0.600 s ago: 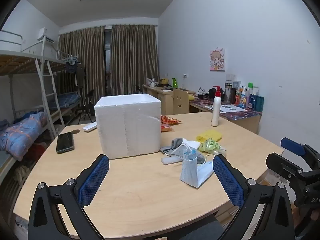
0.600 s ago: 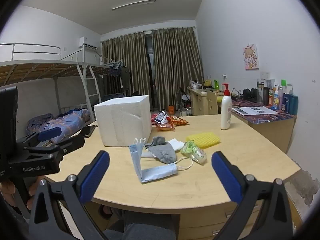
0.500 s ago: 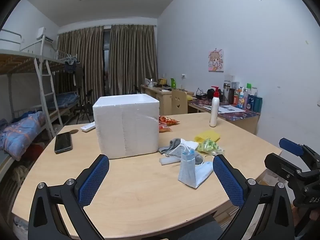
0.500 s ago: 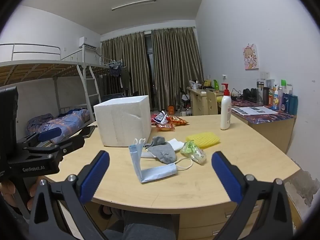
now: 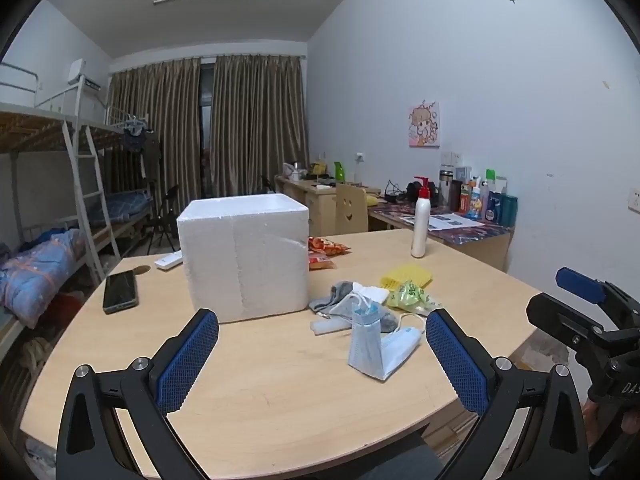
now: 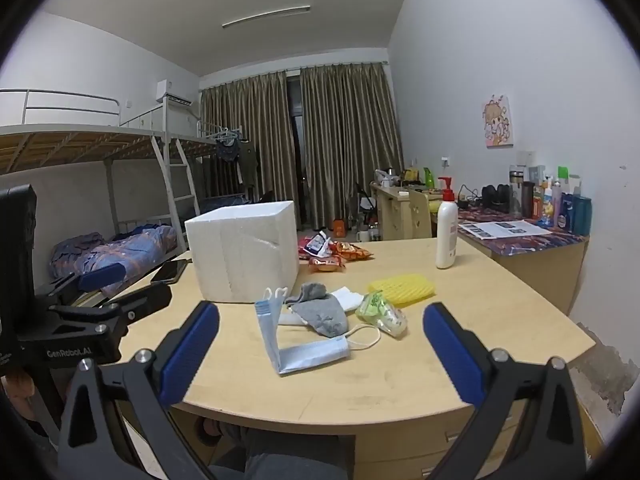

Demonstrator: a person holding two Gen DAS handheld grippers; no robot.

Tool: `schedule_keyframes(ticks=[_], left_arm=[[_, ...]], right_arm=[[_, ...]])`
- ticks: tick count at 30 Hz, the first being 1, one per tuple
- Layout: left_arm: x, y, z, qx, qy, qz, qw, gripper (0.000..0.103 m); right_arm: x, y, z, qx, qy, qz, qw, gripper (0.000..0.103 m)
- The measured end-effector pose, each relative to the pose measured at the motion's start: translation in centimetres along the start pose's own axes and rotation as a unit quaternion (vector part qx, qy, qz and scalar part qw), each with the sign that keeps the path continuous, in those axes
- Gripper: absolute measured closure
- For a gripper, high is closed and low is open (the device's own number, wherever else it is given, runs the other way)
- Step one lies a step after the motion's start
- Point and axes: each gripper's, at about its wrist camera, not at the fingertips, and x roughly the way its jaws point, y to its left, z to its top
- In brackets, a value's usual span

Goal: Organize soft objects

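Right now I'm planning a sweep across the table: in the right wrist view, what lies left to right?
Phone → foam box → blue face mask → green packet → lotion bottle.

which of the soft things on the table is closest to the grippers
The blue face mask, folded so one half stands up. The grey sock, white cloth and yellow sponge all lie farther back.

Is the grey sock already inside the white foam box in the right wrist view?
No, the grey sock lies on the table in front of the white foam box, beside the blue face mask.
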Motion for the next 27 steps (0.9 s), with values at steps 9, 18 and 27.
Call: schedule_keyframes(ticks=[9,18,27], left_arm=[[0.44,0.07,-0.03,-0.003,0.002,-0.003,1.0,0.0],[0.27,-0.06,-0.12,0.002,0.002,-0.005,1.0,0.0],[0.37,0.23,-0.03,-0.005,0.004,-0.003,1.0,0.0]], right_arm=[[-0.4,0.03,0.3,0.001,-0.005,0.003,1.0,0.0],[-0.38,0.08,0.31,-0.001,-0.005,0.002,1.0,0.0],[-0.32,0.12,0.34,-0.001,-0.004,0.0,1.0,0.0]])
